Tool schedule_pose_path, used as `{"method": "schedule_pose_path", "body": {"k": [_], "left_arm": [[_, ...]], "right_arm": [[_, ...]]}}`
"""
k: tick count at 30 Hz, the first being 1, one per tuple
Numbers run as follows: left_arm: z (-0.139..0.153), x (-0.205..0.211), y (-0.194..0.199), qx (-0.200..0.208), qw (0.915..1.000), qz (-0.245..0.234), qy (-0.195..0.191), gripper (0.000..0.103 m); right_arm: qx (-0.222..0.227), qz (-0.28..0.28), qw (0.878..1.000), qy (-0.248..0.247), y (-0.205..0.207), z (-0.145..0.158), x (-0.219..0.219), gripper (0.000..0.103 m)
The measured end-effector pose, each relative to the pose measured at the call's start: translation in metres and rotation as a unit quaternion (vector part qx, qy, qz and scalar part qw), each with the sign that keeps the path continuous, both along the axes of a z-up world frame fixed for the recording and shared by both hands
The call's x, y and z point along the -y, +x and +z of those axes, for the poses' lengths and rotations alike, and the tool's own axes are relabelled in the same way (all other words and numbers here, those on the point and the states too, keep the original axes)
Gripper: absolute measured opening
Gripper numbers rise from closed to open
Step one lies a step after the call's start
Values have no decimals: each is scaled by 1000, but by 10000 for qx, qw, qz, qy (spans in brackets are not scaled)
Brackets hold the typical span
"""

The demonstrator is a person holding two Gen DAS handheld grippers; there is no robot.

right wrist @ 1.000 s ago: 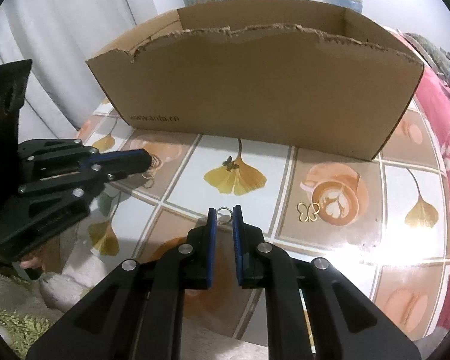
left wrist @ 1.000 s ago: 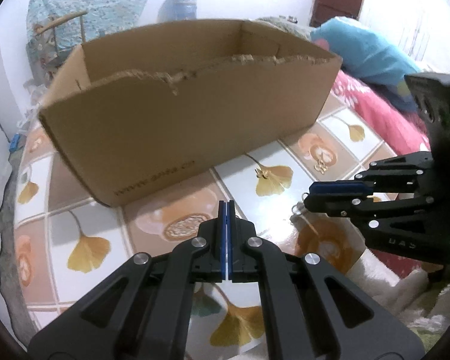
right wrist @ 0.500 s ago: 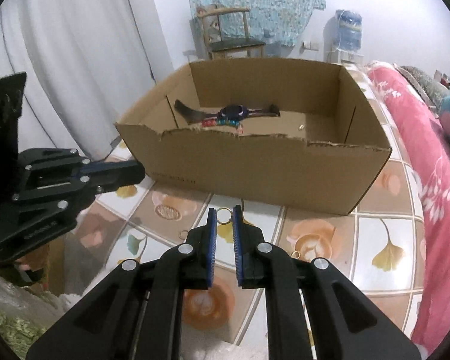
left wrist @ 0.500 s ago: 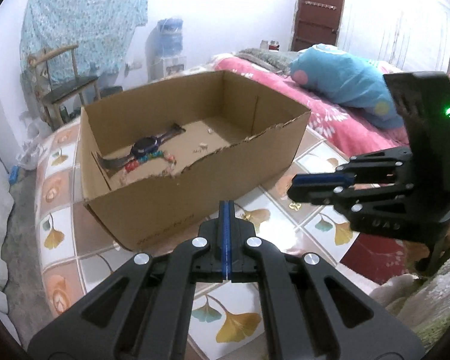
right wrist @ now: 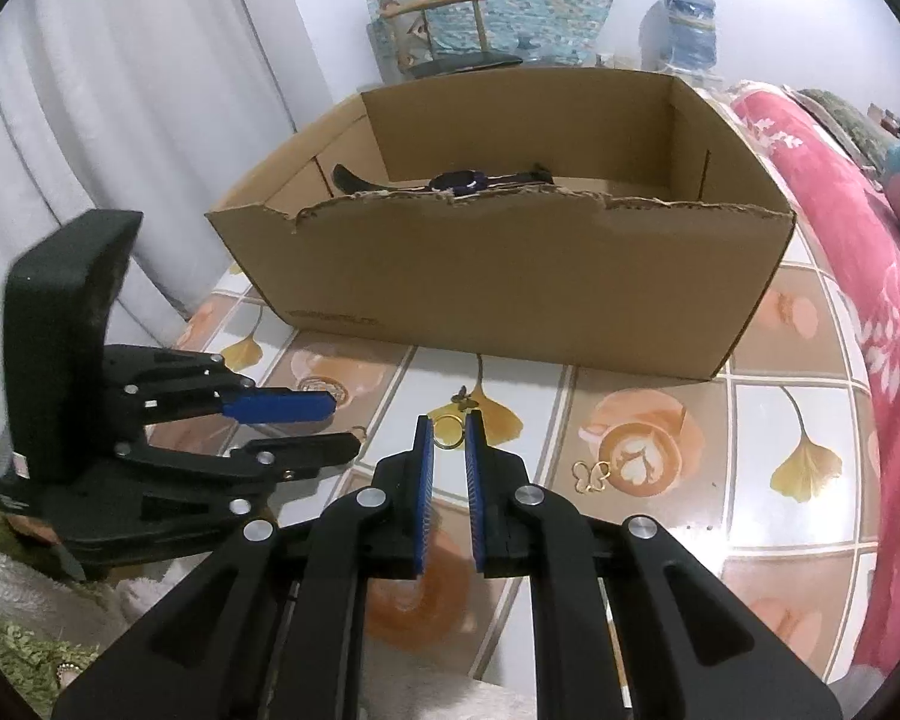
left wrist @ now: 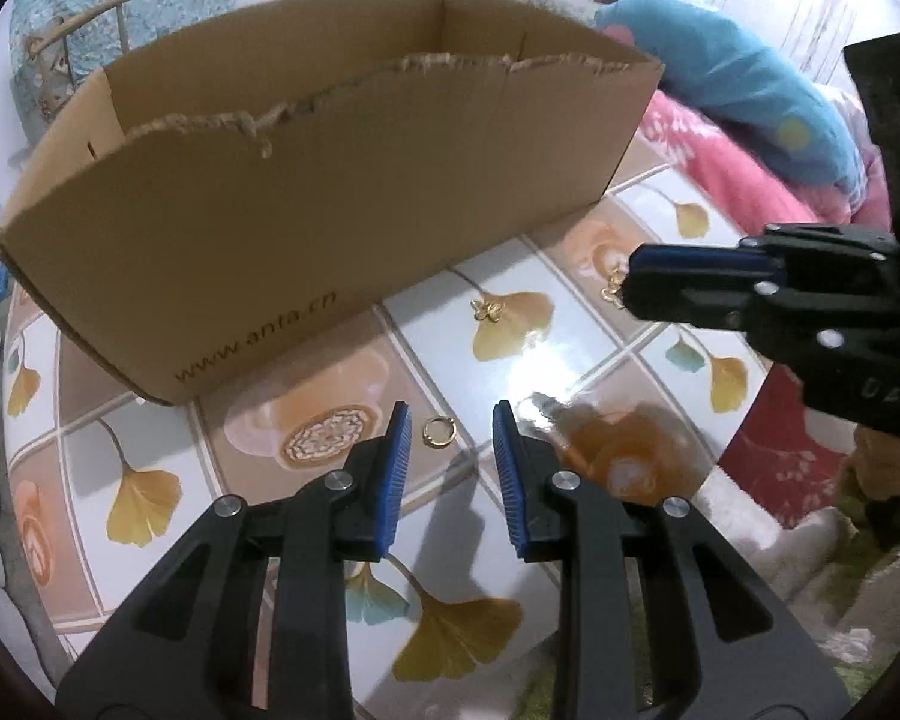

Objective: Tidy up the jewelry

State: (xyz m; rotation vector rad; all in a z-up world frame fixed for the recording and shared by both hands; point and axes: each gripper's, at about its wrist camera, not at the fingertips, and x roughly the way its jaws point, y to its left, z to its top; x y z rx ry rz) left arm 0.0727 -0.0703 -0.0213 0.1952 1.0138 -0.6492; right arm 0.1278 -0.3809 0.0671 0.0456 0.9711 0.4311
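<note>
Left gripper (left wrist: 452,417) low, spread around ring (left wrist: 438,431); right gripper (right wrist: 448,425) seemingly pinching ring (right wrist: 448,431).

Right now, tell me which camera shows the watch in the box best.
The right wrist view. It looks over the torn front edge of the cardboard box, so the dark watch shows lying flat inside. The left wrist view sits lower: the box's front wall blocks the interior, and no watch shows there.
</note>
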Motion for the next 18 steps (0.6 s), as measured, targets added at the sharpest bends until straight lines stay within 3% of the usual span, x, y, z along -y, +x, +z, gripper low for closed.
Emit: {"method": "schedule_pose_path", "body": {"k": [6,12,18], "left_arm": [[-10,4,3,-100,9999,89,104,26],[-11,6,1,52,9995,99,303,9],[-11,4,0,75,9996,97,244,1]], "right_arm": [[-61,-15,10000,57,2,-5,0,11],[-47,-39,10000,74,3,-5,2,11],[-3,-85,9999,74,1,-3,4,11]]}}
